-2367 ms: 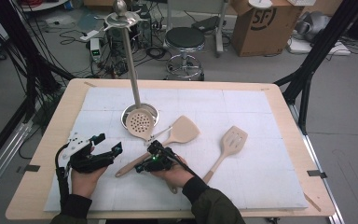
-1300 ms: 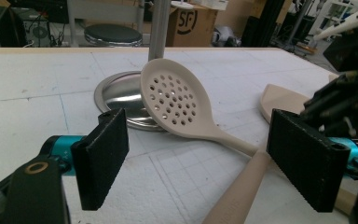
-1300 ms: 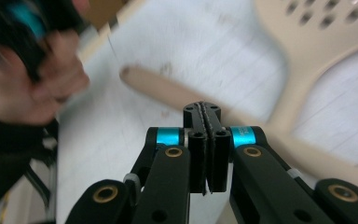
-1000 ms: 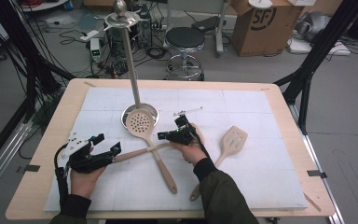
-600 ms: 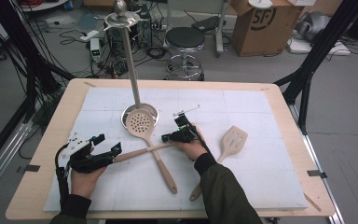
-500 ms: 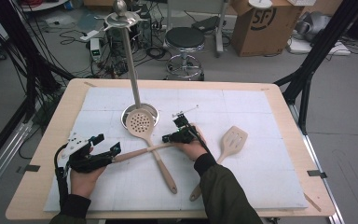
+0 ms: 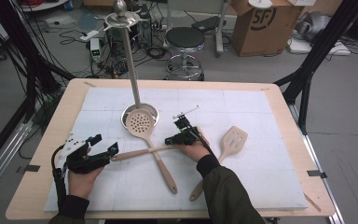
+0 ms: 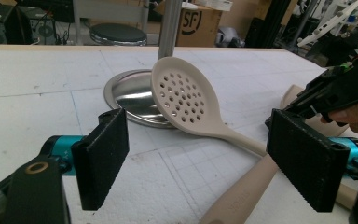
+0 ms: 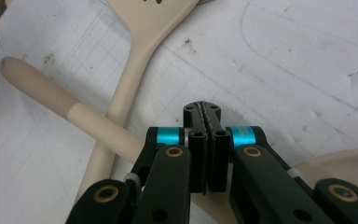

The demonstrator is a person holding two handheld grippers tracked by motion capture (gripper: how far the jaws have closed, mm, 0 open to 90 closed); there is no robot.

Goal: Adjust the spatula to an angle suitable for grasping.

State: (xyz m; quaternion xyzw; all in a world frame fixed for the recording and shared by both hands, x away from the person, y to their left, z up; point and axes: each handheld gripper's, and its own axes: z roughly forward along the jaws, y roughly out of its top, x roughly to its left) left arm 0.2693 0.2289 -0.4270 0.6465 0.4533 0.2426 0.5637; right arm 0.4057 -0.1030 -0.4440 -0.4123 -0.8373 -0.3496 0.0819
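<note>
My right fingers [image 9: 196,122] (shut, gripping nothing) have moved from handle to blade of the beige flat spatula [image 7: 140,151] mid-table; left fingers [image 8: 100,156] gape empty, so no grasp yet.

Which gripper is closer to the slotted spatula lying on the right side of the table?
Right. The right gripper sits just left of the slotted spatula, while the left gripper is far off near the table's left side.

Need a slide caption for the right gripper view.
Right gripper, jaws shut, over the white mat where a beige solid spatula's handle crosses the beige perforated spoon's handle.
</note>
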